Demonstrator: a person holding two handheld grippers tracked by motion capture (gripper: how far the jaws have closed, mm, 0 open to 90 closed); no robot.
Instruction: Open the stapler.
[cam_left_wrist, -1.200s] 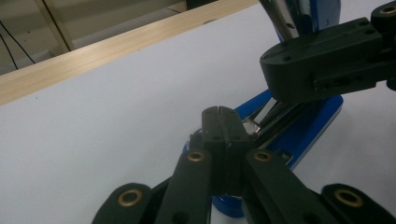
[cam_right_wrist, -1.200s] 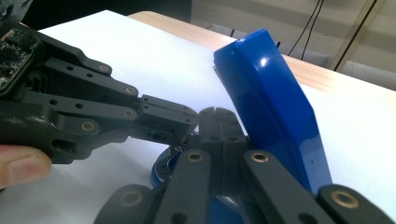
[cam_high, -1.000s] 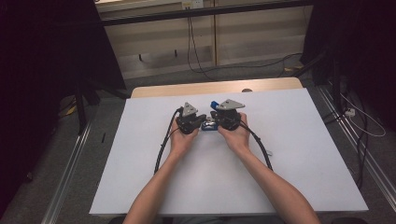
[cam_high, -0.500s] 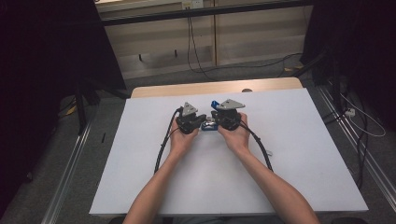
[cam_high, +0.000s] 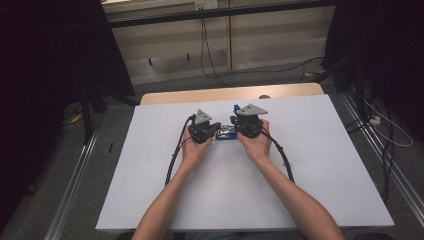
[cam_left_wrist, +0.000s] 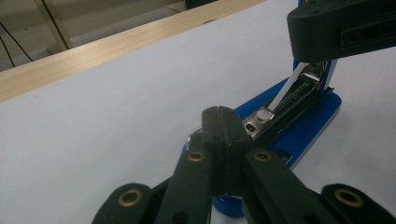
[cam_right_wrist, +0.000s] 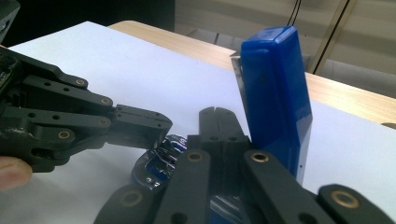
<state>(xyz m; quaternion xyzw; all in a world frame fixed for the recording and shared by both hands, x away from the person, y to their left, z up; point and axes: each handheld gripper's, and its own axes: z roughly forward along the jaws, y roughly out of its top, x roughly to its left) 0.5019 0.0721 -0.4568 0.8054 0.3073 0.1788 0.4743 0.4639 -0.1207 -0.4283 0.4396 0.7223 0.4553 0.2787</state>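
From above my side, one camera looks forward and down on the tabletop (cam_high: 310, 165), while my two tongs' cameras sit close, facing each other across the same blue stapler (cam_left_wrist: 299, 126).

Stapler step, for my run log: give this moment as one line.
stapler: lid swung up, on white table | left gripper: shut, on base | right gripper: shut, beside lid

You are working at a desk (cam_high: 320, 165) wearing a white sheet; its bare wooden far edge (cam_high: 200, 95) is showing beyond. Black cables (cam_high: 210, 55) are trailing over the grey floor (cam_high: 280, 72), and a pale panelled wall (cam_high: 260, 35) is standing behind.
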